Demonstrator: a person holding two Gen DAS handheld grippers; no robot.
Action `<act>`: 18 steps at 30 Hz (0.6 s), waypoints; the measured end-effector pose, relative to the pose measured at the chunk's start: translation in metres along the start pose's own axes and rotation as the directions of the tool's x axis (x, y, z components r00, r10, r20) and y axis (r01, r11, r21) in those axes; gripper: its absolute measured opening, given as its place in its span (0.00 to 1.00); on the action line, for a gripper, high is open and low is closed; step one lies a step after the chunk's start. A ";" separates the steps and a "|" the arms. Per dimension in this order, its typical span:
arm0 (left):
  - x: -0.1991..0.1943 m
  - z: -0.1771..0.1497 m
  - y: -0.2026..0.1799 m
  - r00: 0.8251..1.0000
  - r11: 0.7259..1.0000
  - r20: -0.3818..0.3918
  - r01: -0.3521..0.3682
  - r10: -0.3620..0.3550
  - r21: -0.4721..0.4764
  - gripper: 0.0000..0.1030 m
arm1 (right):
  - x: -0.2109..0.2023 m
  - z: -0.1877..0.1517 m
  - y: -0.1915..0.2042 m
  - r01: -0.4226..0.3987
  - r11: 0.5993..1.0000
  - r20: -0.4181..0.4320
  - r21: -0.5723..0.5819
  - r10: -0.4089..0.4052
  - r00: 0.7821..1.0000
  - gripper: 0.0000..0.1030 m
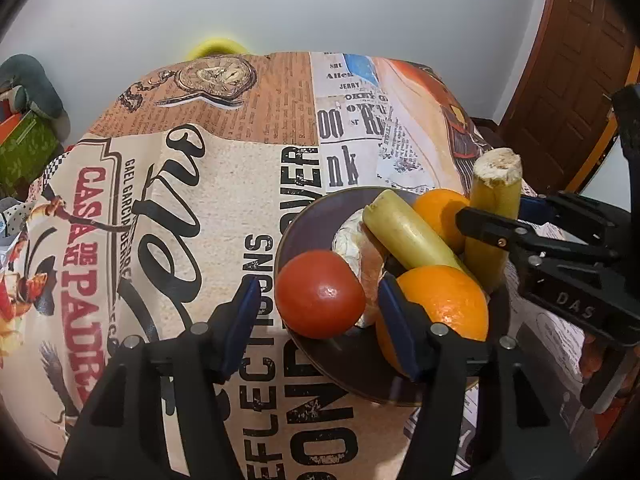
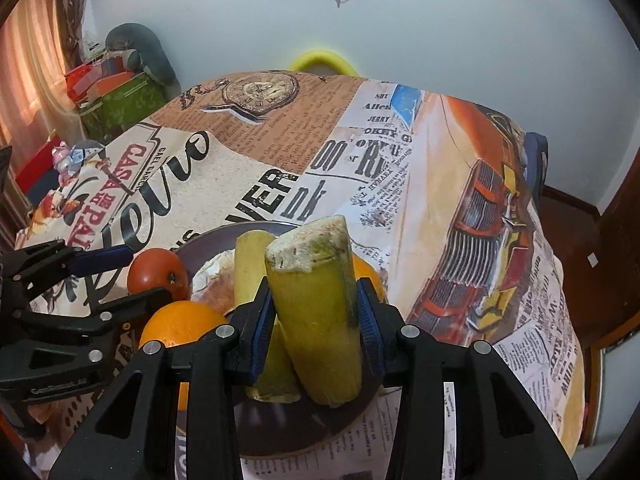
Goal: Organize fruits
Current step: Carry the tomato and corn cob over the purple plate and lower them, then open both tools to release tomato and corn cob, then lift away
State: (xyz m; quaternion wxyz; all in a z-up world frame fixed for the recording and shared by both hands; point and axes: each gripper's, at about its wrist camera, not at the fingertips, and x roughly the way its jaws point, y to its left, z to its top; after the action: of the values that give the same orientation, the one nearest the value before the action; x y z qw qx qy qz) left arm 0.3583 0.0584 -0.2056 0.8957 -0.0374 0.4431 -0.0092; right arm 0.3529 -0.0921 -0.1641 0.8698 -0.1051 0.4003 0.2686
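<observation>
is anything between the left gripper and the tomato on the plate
Nothing visible. The left gripper is open, and the tomato sits at the plate's near edge between its fingers. A peeled fruit lies just behind it.

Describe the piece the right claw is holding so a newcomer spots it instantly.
Find the dark plate at the near right of the printed tablecloth. Among the fruit there, the right claw is shut on a yellow-green cane piece. Unlike the other cane piece lying flat, it stands upright, rough cut end up.

The near orange (image 1: 444, 300) hides the plate's (image 1: 308, 220) middle.
</observation>
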 end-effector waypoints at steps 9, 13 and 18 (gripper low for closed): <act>-0.017 -0.005 -0.002 1.000 1.000 0.019 0.007 -0.007 -0.016 0.61 | -0.004 -0.015 -0.001 -0.014 1.000 -0.028 0.016 0.014 1.000 0.44; -0.034 -0.008 -0.006 0.999 1.000 0.034 0.007 -0.007 -0.014 0.61 | -0.021 -0.019 0.000 -0.019 0.999 -0.008 0.034 0.020 1.000 0.46; -0.071 -0.011 -0.012 0.997 1.000 0.079 0.002 -0.001 -0.005 0.61 | -0.061 -0.022 0.005 -0.021 0.998 0.060 0.059 0.017 0.998 0.52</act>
State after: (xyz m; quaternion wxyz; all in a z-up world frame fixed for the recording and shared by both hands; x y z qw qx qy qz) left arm 0.3063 0.0493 -0.1547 0.9124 -0.0403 0.4072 -0.0074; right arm 0.3039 -0.1202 -0.1328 0.8814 -0.0675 0.3831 0.2678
